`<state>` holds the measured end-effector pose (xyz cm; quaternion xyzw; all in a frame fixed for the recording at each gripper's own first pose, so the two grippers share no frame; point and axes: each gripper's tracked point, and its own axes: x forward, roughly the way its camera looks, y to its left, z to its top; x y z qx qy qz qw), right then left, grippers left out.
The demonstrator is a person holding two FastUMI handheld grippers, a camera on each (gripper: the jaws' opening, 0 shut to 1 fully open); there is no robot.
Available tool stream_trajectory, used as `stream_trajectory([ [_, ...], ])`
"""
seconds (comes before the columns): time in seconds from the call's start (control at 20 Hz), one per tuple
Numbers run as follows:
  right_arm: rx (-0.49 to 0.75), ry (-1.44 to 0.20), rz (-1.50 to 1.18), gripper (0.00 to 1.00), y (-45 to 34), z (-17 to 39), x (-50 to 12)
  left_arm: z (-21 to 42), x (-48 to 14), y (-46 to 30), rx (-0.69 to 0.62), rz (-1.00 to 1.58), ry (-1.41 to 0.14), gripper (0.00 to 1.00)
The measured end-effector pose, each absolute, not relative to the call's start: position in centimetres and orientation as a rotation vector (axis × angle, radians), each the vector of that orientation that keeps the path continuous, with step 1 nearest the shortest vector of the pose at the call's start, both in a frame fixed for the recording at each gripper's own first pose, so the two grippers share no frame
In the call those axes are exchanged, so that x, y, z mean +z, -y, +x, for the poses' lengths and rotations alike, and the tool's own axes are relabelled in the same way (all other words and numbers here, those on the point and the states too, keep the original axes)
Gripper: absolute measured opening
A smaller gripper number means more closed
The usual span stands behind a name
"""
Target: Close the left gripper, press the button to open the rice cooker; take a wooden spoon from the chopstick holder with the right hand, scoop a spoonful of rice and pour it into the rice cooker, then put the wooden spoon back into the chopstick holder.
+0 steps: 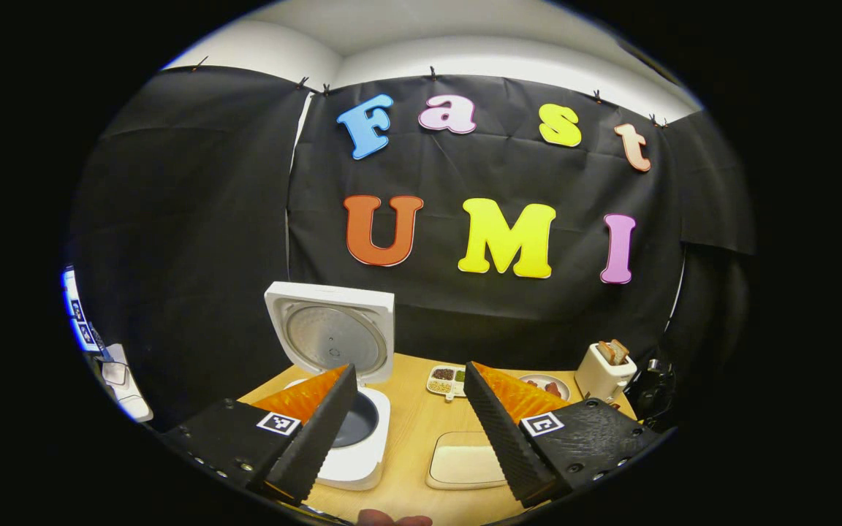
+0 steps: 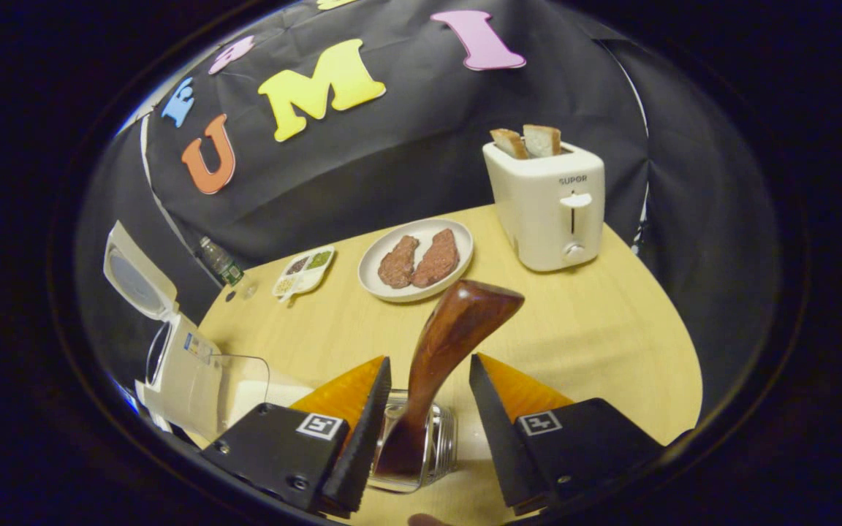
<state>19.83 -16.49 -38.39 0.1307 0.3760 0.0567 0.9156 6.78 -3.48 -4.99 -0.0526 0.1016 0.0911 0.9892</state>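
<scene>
**Spoon in the holder, jaws spread around it**

The wooden spoon (image 2: 450,343) stands in the clear glass chopstick holder (image 2: 421,446) near the front edge of the bench (image 2: 611,329), leaning so that its broad brown end tips up and away toward the plate. In the right gripper view the right hand-held gripper (image 2: 428,409) sits low over the holder with its fingers apart, one on each side of the spoon's shaft; there is a visible gap on both sides, so it is released and grasping nothing. Whether this is the pick-up or the put-back cannot be told from here.

If it is the pick-up, the jaws should close squarely on the shaft just above the glass rim, not on the rim itself, and the lift should follow the spoon's lean so the holder is not tipped or dragged. If it is the put-back, the hand should draw straight back, clear of the handle.

The rice cooker (image 1: 348,409) stands at the bench's left side with its lid (image 1: 330,332) raised upright and the inner pot open. The left hand-held gripper (image 1: 410,416) hangs above the bench beside it, fingers wide apart, holding nothing.

Farther back, a small divided dish (image 2: 302,272) of grains sits toward the rear edge, a plate (image 2: 415,259) carries two brown pieces, and a toaster (image 2: 545,204) with two slices stands at the right rear.
</scene>
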Motion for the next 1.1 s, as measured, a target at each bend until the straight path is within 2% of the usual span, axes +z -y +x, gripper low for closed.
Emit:
stream_trajectory([
  [0.05, 0.121, -0.77, 0.274, 0.63, 16.3, 19.8, -38.2, 6.8, -5.0, 3.6, 0.186, -0.105, -0.209, 0.94],
  [0.15, 0.121, -0.755, 0.275, 0.36, 16.3, 19.5, -37.6, 6.6, -4.9, 3.8, 0.186, -0.107, -0.206, 0.95],
  [0.2, 0.123, -0.754, 0.28, 0.29, 16.3, 19.1, -37.5, 6.7, -4.9, 3.8, 0.185, -0.107, -0.202, 0.95],
  [0.45, 0.11, -0.759, 0.314, 0.2, 15.7, 17.5, -36.2, 6.0, -4.3, 3.8, 0.154, -0.123, -0.192, 0.95],
  [0.55, 0.102, -0.754, 0.315, 0.2, 15.3, 16.5, -35.2, 5.6, -3.9, 3.3, 0.142, -0.129, -0.177, 0.94],
  [0.6, 0.092, -0.742, 0.305, 0.24, 15.4, 16.2, -34.5, 5.2, -3.8, 2.9, 0.14, -0.126, -0.172, 0.94],
  [0.65, 0.073, -0.724, 0.284, 0.18, 15.7, 16.1, -33.7, 4.7, -3.9, 2.4, 0.135, -0.126, -0.168, 0.95],
  [0.9, 0.004, -0.617, 0.198, 0.13, 15.4, 15.4, -27.4, 3.6, -3.5, 0.4, 0.089, -0.18, -0.132, 0.94],
  [1.1, 0.031, -0.554, 0.151, 0.13, 11.3, 15.0, -22.6, 2.8, -3.5, -2.6, 0.076, -0.157, -0.111, 0.94],
])
